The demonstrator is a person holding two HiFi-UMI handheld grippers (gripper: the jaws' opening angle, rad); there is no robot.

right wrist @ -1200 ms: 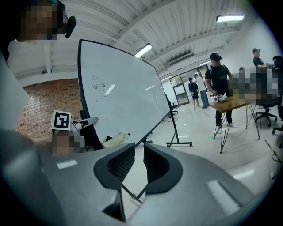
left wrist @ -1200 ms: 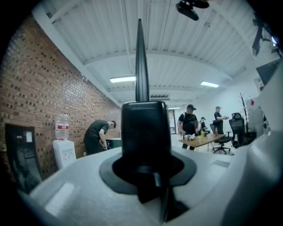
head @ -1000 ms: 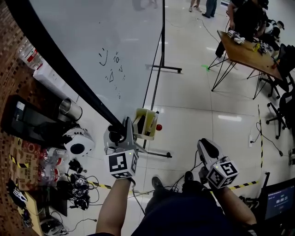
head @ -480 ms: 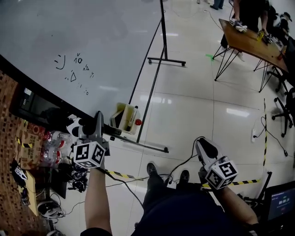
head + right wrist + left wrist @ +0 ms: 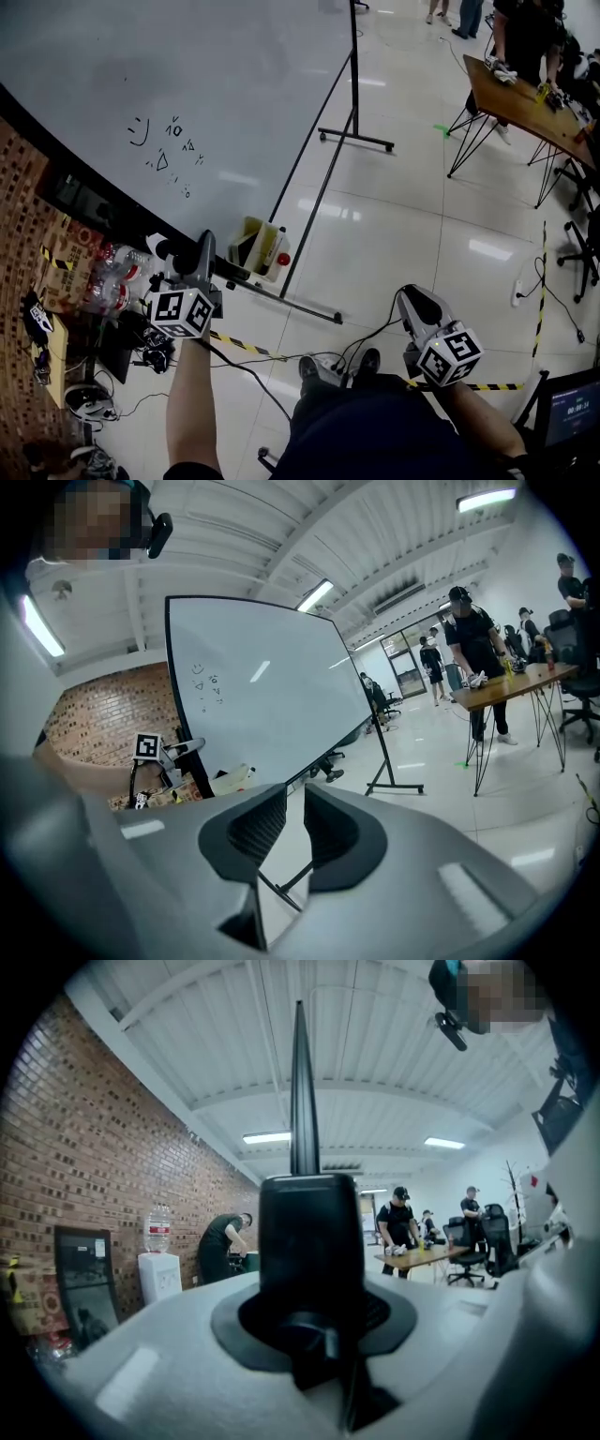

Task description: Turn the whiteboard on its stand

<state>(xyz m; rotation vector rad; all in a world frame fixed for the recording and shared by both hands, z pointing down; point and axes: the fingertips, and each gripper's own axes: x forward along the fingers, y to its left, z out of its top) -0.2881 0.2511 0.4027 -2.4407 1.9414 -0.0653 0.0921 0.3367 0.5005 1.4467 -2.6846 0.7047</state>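
Whiteboard stands upright, long axis level, face toward the slightly parted, empty right gripper; left gripper pinches its near side edge.

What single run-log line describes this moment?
left gripper: shut on black-framed white whiteboard, at its edge | right gripper: open, empty

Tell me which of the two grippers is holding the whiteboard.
The left gripper: its jaws are clamped on the dark frame of the whiteboard. The right gripper hangs away from the board, jaws slightly parted with nothing between them.
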